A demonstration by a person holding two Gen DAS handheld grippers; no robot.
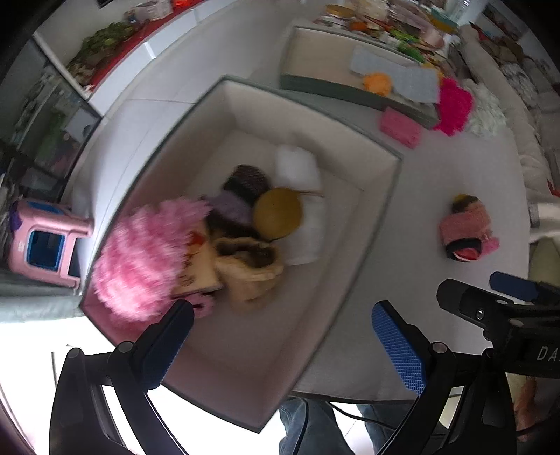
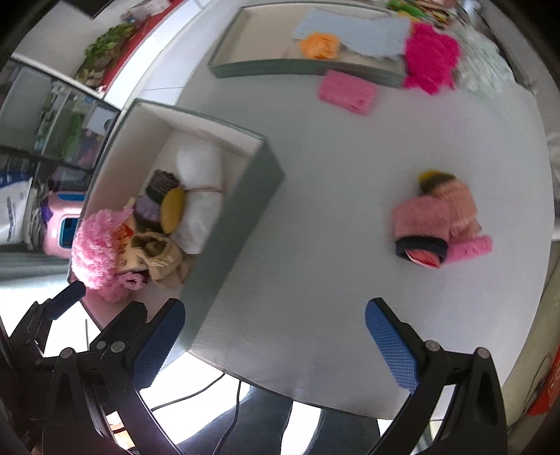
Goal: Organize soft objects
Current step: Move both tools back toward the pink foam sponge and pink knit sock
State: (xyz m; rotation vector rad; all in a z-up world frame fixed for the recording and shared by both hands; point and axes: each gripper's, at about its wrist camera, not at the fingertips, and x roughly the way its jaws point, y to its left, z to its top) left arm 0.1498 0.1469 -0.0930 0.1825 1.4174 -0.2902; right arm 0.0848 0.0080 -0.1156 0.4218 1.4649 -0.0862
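A grey open box (image 1: 224, 87) (image 2: 245, 210) on the white table holds several soft things: a fluffy pink piece (image 1: 140, 259) (image 2: 96, 252), a beige pouch (image 1: 248, 269), a yellow round pad (image 1: 278, 213), a white cushion (image 1: 297, 168). A pink knitted bundle with a dark cuff (image 1: 467, 227) (image 2: 437, 220) lies alone on the table. My left gripper (image 1: 283, 343) is open and empty above the box's near part. My right gripper (image 2: 276, 343) is open and empty above the table, the bundle ahead to its right.
A second grey tray (image 1: 315, 84) (image 2: 280, 68) at the back holds an orange soft thing (image 2: 320, 45) and a light blue cloth (image 2: 360, 31). A pink sponge-like block (image 2: 346, 91) and a magenta fluffy cloth (image 2: 430, 57) lie beside it. A pink stool (image 1: 45, 238) stands left, below table level.
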